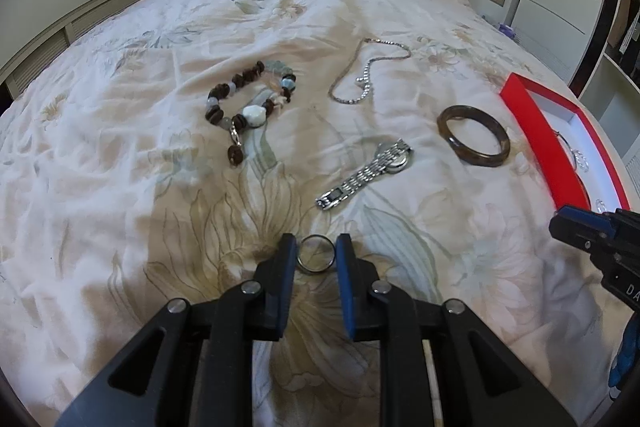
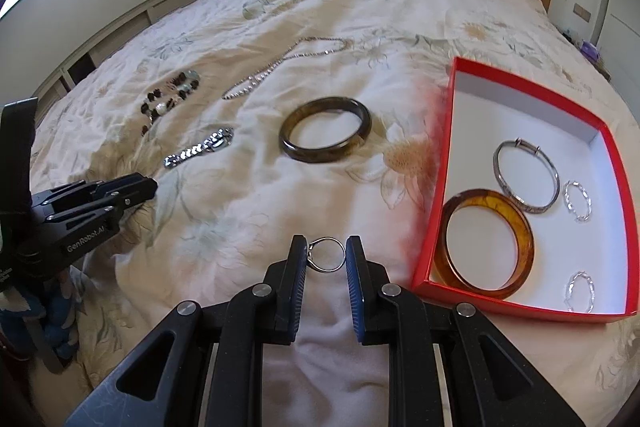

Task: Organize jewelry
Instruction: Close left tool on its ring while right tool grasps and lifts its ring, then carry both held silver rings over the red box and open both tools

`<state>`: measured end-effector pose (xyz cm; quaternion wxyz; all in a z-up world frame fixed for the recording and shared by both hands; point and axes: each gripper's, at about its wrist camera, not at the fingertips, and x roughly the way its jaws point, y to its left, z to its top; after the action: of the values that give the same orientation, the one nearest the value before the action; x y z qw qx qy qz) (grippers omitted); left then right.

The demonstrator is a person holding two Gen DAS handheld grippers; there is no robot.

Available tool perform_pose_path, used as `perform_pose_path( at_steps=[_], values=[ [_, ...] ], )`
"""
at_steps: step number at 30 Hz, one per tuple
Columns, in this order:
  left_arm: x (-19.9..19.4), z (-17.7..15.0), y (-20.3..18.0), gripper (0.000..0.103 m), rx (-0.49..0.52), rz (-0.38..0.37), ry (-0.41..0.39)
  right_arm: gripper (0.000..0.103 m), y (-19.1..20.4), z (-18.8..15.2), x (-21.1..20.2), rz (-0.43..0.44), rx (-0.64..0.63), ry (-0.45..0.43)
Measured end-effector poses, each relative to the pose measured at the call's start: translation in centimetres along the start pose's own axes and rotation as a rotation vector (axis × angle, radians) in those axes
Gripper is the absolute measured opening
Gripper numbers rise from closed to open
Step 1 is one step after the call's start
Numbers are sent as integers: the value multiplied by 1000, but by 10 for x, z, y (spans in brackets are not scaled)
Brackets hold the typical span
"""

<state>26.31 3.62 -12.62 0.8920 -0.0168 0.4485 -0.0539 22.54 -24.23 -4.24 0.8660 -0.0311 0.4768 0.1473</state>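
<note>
1. Black left gripper [image 1: 315,253]: blue pads pinch a plain dark band ring [image 1: 316,253] just above the floral bedspread [image 1: 120,147].
2. Right gripper [image 2: 325,254]: pads pinch a thin silver ring [image 2: 327,254].
3. Red box [image 2: 440,187], just right of the right gripper: holds an amber bangle [image 2: 520,227], a silver bangle [image 2: 504,163] and two small twisted hoops [image 2: 577,201].
4. Ahead of both grippers on the bedspread: dark bangle [image 2: 288,143], silver watch [image 1: 362,175], beaded bracelet [image 1: 218,115], silver chain [image 1: 348,99].
</note>
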Motion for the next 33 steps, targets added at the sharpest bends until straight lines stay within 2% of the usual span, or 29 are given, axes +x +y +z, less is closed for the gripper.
perform_pose_path(
  at_steps=[23,33],
  values=[
    [-52,2,-13,19,8,-26,-63,20,18,8,-63,-1,-36,-82],
    [-74,9,-41,19,46,-61,-88,20,8,4,-92,-12,-16,-124]
  ],
)
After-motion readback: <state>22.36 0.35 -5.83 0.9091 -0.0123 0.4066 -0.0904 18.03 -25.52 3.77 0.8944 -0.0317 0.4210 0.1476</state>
